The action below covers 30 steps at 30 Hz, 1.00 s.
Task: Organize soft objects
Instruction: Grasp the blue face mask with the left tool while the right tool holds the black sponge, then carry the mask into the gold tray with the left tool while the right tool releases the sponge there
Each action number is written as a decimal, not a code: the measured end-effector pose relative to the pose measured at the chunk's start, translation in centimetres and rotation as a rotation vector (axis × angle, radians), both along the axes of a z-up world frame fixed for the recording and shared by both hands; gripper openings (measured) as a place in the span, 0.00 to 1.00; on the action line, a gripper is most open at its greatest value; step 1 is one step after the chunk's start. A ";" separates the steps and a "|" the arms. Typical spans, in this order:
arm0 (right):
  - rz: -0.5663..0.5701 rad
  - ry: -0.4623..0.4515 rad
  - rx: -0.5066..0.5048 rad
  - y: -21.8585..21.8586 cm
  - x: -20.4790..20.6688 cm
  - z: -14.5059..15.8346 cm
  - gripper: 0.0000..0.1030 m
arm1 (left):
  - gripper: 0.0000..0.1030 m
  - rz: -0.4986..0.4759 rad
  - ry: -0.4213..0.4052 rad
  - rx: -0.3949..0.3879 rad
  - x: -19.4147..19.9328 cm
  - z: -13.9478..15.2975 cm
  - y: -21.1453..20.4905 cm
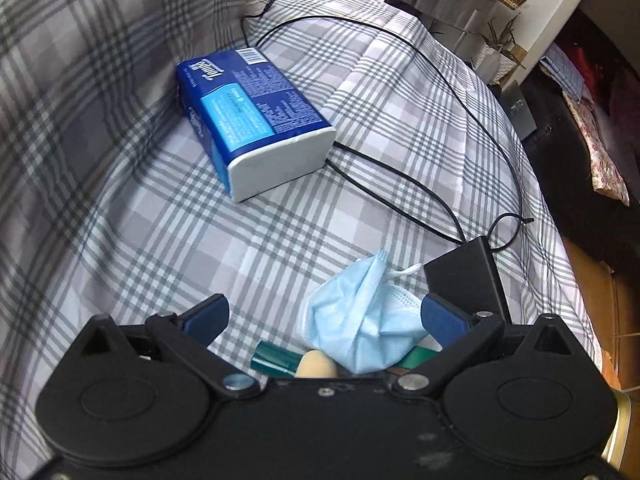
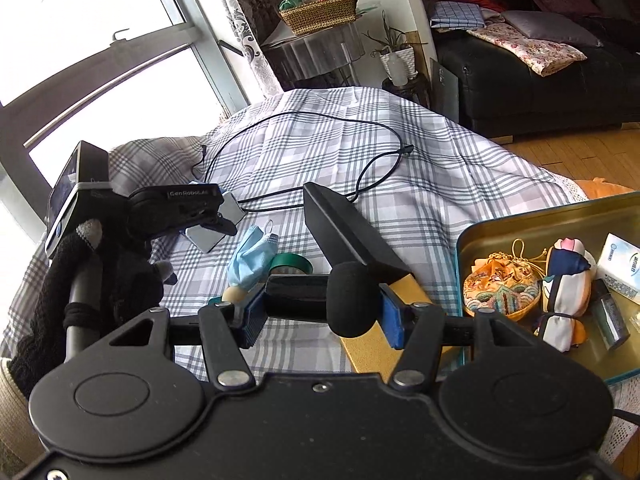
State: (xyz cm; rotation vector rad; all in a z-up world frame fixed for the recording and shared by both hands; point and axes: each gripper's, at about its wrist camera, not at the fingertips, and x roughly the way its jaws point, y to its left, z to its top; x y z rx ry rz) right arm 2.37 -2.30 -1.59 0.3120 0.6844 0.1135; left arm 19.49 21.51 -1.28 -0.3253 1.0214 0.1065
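Observation:
A crumpled light blue face mask [image 1: 360, 320] [image 2: 250, 258] lies on the checked bedspread [image 1: 280, 232]. My left gripper [image 1: 326, 316] is open just above it, one blue pad [image 1: 442, 318] at the mask's edge and the other [image 1: 208, 316] well apart. In the right wrist view that left gripper [image 2: 218, 224] is held by a gloved hand [image 2: 80, 264]. My right gripper [image 2: 320, 312] is shut on a black microphone with a foam head [image 2: 350, 300], held crosswise. A blue tissue pack [image 1: 256, 116] lies farther up the bed.
A gold-lined tin [image 2: 520, 216] at the right holds an embroidered orange pouch [image 2: 502, 292], a navy and white cloth pouch [image 2: 568, 276] and small boxes. A black lid [image 2: 340, 232] [image 1: 464, 276], green tape roll [image 2: 290, 264], beige sponge [image 1: 316, 364] and black cable [image 1: 400, 184] lie nearby.

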 end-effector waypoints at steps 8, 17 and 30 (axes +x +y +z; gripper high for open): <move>-0.020 0.013 0.012 -1.2 0.2 -0.4 0.54 | 0.99 -0.062 0.101 0.063 4.0 -3.7 -2.9; -0.035 0.051 0.014 -1.5 1.0 -1.5 0.54 | 0.99 -0.036 0.179 0.069 5.3 -7.2 -2.0; -0.054 0.025 0.020 -2.2 0.1 -0.5 0.54 | 0.44 0.018 0.121 0.045 4.5 -5.7 -0.4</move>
